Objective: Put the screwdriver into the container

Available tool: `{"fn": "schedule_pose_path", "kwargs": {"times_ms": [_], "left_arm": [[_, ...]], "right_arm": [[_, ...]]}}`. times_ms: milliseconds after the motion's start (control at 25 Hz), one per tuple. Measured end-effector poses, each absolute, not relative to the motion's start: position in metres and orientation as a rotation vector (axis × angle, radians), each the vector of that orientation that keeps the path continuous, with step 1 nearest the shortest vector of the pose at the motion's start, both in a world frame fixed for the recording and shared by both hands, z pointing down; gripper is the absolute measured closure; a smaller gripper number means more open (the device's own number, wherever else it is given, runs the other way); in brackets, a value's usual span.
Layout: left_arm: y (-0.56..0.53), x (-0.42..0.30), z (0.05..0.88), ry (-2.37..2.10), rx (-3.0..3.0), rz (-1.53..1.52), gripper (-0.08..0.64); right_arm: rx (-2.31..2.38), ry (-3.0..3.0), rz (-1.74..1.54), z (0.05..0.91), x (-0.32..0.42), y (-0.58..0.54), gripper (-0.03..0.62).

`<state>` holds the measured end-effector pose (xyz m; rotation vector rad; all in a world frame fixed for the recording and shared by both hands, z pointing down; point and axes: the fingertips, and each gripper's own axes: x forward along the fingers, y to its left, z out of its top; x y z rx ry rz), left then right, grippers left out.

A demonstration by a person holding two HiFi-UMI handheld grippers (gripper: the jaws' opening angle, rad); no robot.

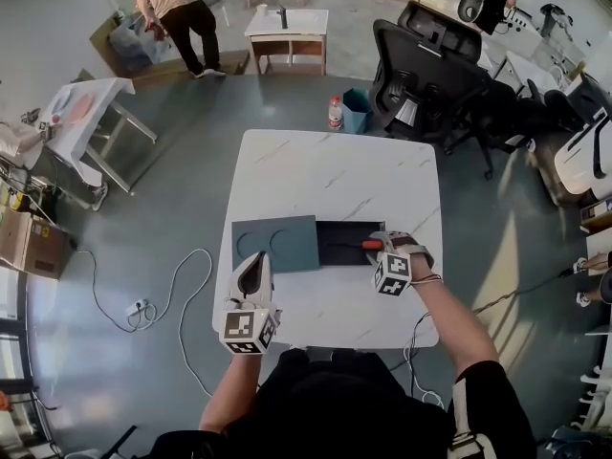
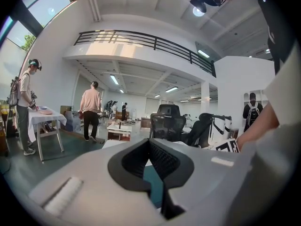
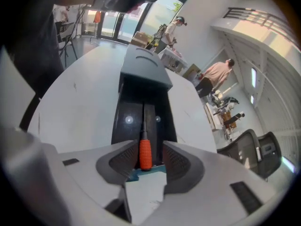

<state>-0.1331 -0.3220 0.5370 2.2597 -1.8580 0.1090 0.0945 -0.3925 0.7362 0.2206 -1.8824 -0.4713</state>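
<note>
A black oblong container (image 1: 337,252) lies open on the white table (image 1: 335,175), its grey-blue lid (image 1: 277,244) flat beside it on the left. The screwdriver's orange handle (image 1: 372,245) sits at the container's right end, under my right gripper (image 1: 381,248). In the right gripper view the handle (image 3: 145,154) lies between the jaws of my right gripper (image 3: 146,158) with a gap showing on the right side, and the shaft runs along the container's floor (image 3: 127,121). So the right gripper is open. My left gripper (image 1: 254,273) rests near the lid's front edge, its jaws together and empty (image 2: 150,147).
Black office chairs (image 1: 430,70) stand beyond the table's far right corner. A bottle (image 1: 336,113) and a blue bin (image 1: 356,110) sit on the floor behind the table. Cables and a power strip (image 1: 139,307) lie on the floor to the left. A person (image 1: 177,12) stands far back.
</note>
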Motion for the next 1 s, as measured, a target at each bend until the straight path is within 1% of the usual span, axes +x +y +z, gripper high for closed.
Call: {"fn": "schedule_pose_path", "kwargs": {"times_ms": [120, 240, 280, 360, 400, 600, 880, 1000], "left_arm": [[-0.322, -0.127, 0.536, -1.838, 2.284, 0.114, 0.552], [-0.323, -0.12, 0.53, -1.825, 2.314, 0.101, 0.552], [-0.324, -0.117, 0.526, -1.823, 2.325, 0.094, 0.552], [-0.324, -0.112, 0.52, -1.82, 2.344, 0.081, 0.552], [-0.324, -0.11, 0.517, -1.817, 2.352, 0.074, 0.552], [-0.329, -0.092, 0.49, -1.788, 2.417, 0.013, 0.552], [-0.329, -0.066, 0.448, -1.661, 2.542, -0.098, 0.552], [-0.327, -0.061, 0.446, -1.636, 2.566, -0.08, 0.552]], "right_arm": [[0.406, -2.013, -0.446, 0.7, 0.091, -0.395, 0.43], [0.647, -2.189, -0.378, 0.651, 0.084, -0.394, 0.464], [0.726, -2.265, -0.326, 0.632, 0.082, -0.392, 0.489], [0.868, -2.415, -0.214, 0.598, 0.078, -0.384, 0.504], [0.928, -2.476, -0.18, 0.582, 0.077, -0.379, 0.525], [1.105, -2.674, -0.146, 0.505, 0.072, -0.353, 0.545], [1.296, -2.906, 0.101, 0.444, 0.087, -0.346, 0.566], [1.38, -2.892, 0.064, 0.44, 0.1, -0.348, 0.58]]}}
